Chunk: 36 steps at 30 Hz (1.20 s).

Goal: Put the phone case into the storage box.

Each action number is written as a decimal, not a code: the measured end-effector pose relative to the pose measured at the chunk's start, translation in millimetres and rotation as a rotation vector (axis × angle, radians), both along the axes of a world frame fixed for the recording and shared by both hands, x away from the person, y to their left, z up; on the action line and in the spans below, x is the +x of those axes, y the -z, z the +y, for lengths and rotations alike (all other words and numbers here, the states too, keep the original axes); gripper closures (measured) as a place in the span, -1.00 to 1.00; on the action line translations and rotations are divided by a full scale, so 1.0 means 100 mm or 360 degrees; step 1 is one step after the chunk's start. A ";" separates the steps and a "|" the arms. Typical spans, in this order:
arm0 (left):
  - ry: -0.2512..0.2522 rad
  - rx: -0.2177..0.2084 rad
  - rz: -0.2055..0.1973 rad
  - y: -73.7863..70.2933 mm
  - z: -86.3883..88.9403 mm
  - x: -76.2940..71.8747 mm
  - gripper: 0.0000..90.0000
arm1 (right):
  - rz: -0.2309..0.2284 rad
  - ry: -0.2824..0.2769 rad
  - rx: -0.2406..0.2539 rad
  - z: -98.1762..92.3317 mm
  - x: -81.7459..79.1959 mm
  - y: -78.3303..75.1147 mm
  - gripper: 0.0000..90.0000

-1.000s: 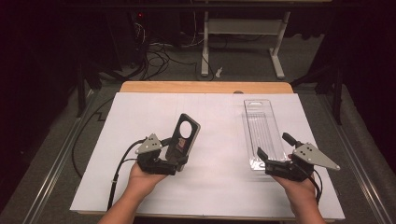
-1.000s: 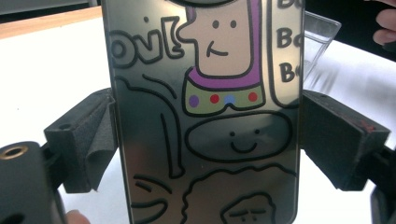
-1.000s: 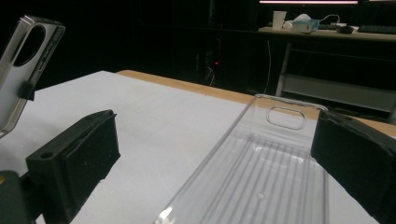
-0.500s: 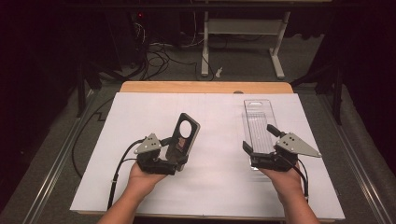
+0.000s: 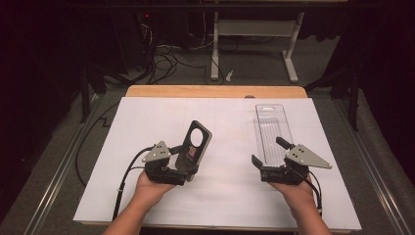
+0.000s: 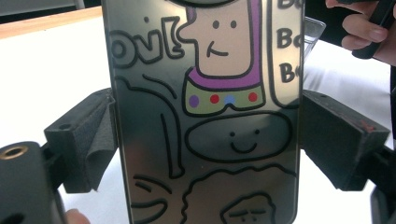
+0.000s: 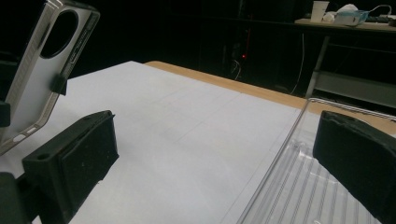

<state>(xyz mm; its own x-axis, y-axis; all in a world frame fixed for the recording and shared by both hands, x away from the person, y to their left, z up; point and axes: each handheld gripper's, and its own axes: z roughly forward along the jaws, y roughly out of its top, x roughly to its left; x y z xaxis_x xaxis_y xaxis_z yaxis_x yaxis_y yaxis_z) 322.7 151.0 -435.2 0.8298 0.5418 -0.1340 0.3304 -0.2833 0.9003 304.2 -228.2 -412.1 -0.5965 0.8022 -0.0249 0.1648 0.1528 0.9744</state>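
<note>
Your right hand-held gripper (image 5: pixel 268 152) has slid left since a second ago, and its jaws have just been opening; they now stand wide at the near end of the clear tray (image 5: pixel 273 131), which lies long from near to far. Your left hand-held gripper (image 5: pixel 188 161) squeezes the phone case (image 5: pixel 195 147), standing tilted, camera hole up, left of the tray on the white surface (image 5: pixel 230 196).

"ovl", "B" letters (cut off), phone case (image 6: pixel 205 116)
</note>
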 end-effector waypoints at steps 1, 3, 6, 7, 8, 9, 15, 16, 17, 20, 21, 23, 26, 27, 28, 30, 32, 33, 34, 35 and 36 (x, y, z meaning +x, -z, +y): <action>0.0001 -0.0003 -0.0001 0.00 0.00 0.00 -0.72 | 0.0000 -0.0005 0.0003 0.01 0.00 0.00 -1.00; 0.0010 -0.0009 0.0002 0.00 0.00 0.00 -0.72 | -0.0013 -0.0020 0.0004 0.04 0.00 -0.02 -1.00; 0.0024 -0.0010 -0.0001 0.00 0.00 0.00 -0.72 | -0.0033 -0.0025 0.0004 0.09 -0.01 -0.05 -0.99; 0.0028 -0.0012 0.0000 0.00 0.00 0.00 -0.72 | -0.0033 -0.0025 0.0004 0.09 -0.01 -0.05 -0.99; 0.0031 -0.0012 0.0002 0.01 -0.01 0.00 -0.72 | -0.0029 -0.0037 0.0019 0.11 -0.01 -0.06 -0.99; 0.0038 -0.0017 0.0004 0.00 0.00 0.01 -0.72 | -0.0028 -0.0048 0.0034 0.13 -0.01 -0.07 -1.00; 0.0060 -0.0042 0.0003 0.00 0.00 0.00 -0.72 | -0.0024 -0.0119 0.0020 0.34 0.06 -0.14 -1.00; 0.0061 -0.0037 -0.0002 0.00 0.00 0.00 -0.72 | -0.0024 -0.0119 0.0020 0.34 0.06 -0.14 -1.00; 0.0068 -0.0034 -0.0002 0.00 0.00 0.00 -0.72 | -0.0025 -0.0134 0.0015 0.40 0.08 -0.15 -1.00; 0.0079 -0.0031 -0.0002 0.00 -0.01 0.00 -0.72 | -0.0020 -0.0144 0.0021 0.44 0.10 -0.16 -1.00; 0.0082 -0.0033 -0.0001 0.00 -0.01 0.00 -0.72 | -0.0024 -0.0151 0.0021 0.45 0.11 -0.17 -1.00; 0.0091 -0.0036 -0.0003 0.00 -0.01 0.00 -0.72 | -0.0024 -0.0155 0.0030 0.47 0.11 -0.16 -1.00; 0.0108 -0.0041 -0.0001 0.01 -0.01 -0.01 -0.72 | -0.0013 -0.0164 0.0025 0.49 0.10 -0.15 -1.00; 0.0115 -0.0041 0.0001 0.01 -0.02 -0.01 -0.72 | -0.0010 -0.0165 0.0025 0.49 0.10 -0.14 -1.00; 0.0125 -0.0041 0.0001 0.01 -0.02 -0.01 -0.72 | -0.0004 -0.0170 0.0031 0.49 0.09 -0.14 -1.00; 0.0148 -0.0041 0.0005 0.02 -0.03 -0.01 -0.72 | 0.0004 -0.0180 0.0021 0.50 0.08 -0.13 -1.00; 0.0175 -0.0040 0.0006 0.02 -0.04 -0.02 -0.72 | 0.0020 -0.0188 0.0013 0.50 0.07 -0.11 -1.00; 0.0180 -0.0037 0.0007 0.02 -0.04 -0.02 -0.72 | 0.0024 -0.0197 0.0009 0.50 0.06 -0.10 -1.00; 0.0185 -0.0037 0.0011 0.02 -0.04 -0.01 -0.72 | 0.0024 -0.0197 0.0009 0.50 0.06 -0.10 -1.00; 0.0192 -0.0038 0.0015 0.03 -0.04 -0.01 -0.72 | 0.0030 -0.0202 0.0011 0.49 0.06 -0.09 -1.00; 0.0199 -0.0035 0.0017 0.03 -0.04 -0.01 -0.72 | 0.0037 -0.0204 0.0015 0.49 0.05 -0.09 -1.00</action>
